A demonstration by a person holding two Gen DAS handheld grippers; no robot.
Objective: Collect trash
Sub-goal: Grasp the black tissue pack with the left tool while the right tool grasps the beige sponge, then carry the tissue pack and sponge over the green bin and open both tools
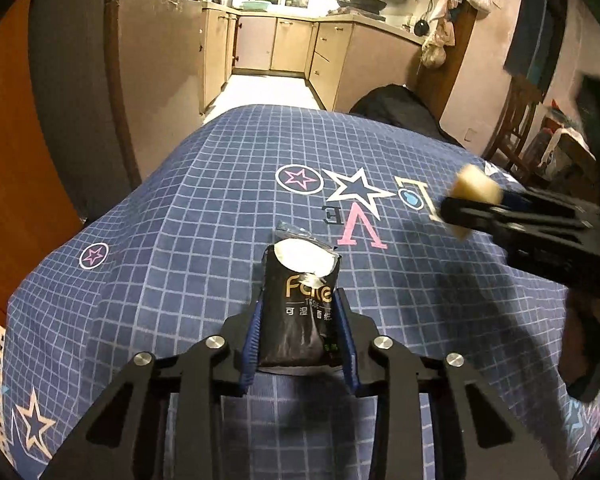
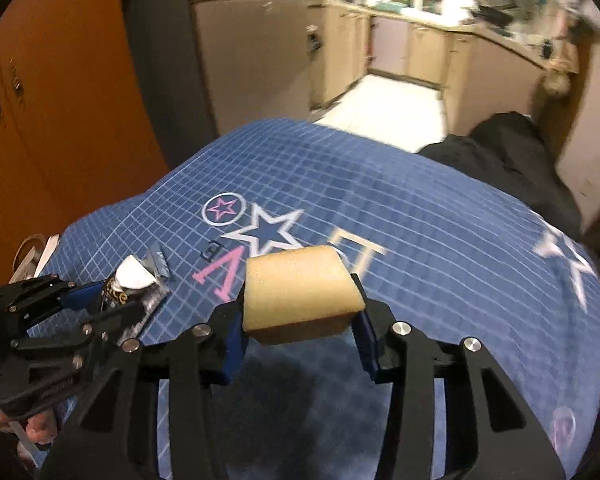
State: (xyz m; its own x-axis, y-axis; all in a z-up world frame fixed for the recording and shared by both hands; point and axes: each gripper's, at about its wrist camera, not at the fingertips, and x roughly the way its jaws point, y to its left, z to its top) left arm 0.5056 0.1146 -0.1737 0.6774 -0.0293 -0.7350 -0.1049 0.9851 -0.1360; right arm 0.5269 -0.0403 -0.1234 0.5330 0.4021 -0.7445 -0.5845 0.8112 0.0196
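In the left wrist view, the left gripper (image 1: 300,332) was clamped on a black tissue pack (image 1: 298,312), its torn white top pointing away from the camera, held above the blue checked tablecloth (image 1: 180,232). A small torn scrap of wrapper (image 1: 296,234) lay on the cloth just beyond the pack. At the right edge the right gripper (image 1: 466,210) reached in, a yellow sponge (image 1: 474,189) pinched between its fingers (that part was blurred).

In the right wrist view, the right gripper (image 2: 302,312) held the yellow sponge (image 2: 300,296) squeezed between both blue pads, above the tablecloth (image 2: 420,220). At the left, the left gripper (image 2: 112,300) gripped the tissue pack (image 2: 130,284), and the wrapper scrap (image 2: 158,260) lay on the cloth beside it.
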